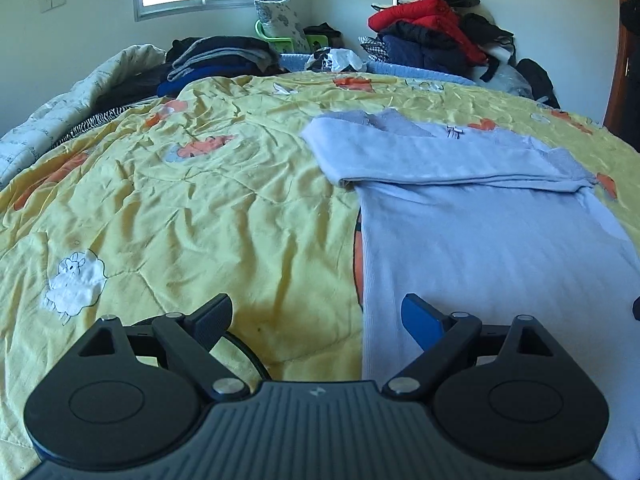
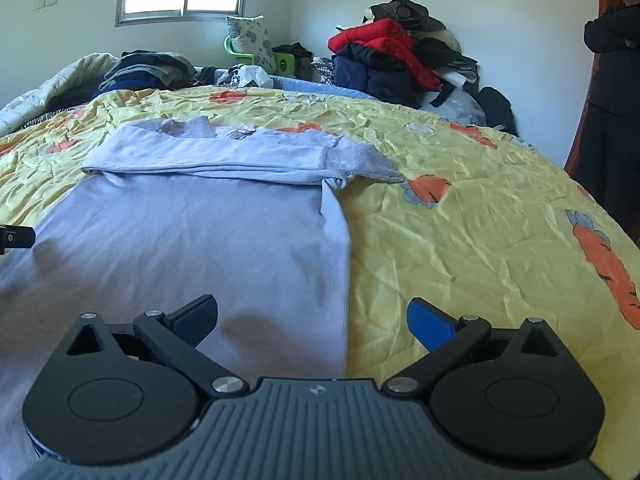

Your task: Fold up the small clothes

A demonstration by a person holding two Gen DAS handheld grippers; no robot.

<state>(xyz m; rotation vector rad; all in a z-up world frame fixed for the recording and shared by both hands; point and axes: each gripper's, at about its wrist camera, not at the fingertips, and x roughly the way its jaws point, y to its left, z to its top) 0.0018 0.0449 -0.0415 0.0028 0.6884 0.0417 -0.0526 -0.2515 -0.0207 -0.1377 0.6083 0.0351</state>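
Observation:
A pale blue long-sleeved top (image 1: 480, 232) (image 2: 192, 232) lies flat on the yellow quilt (image 1: 180, 200) (image 2: 460, 208). Both sleeves are folded across its chest, and the grey lace cuff (image 2: 360, 160) ends at the right side. My left gripper (image 1: 320, 316) is open over the top's left hem edge, nothing between its fingers. My right gripper (image 2: 316, 316) is open over the top's right hem edge, also holding nothing. The left gripper's tip (image 2: 16, 236) shows at the left edge of the right wrist view.
Folded dark clothes (image 1: 216, 60) are stacked at the far left of the bed. A pile of jackets, one red (image 1: 424, 16), leans on the far wall. A patterned pillow (image 1: 280, 20) stands under the window. A person in dark clothes (image 2: 612, 80) stands at the right by a door.

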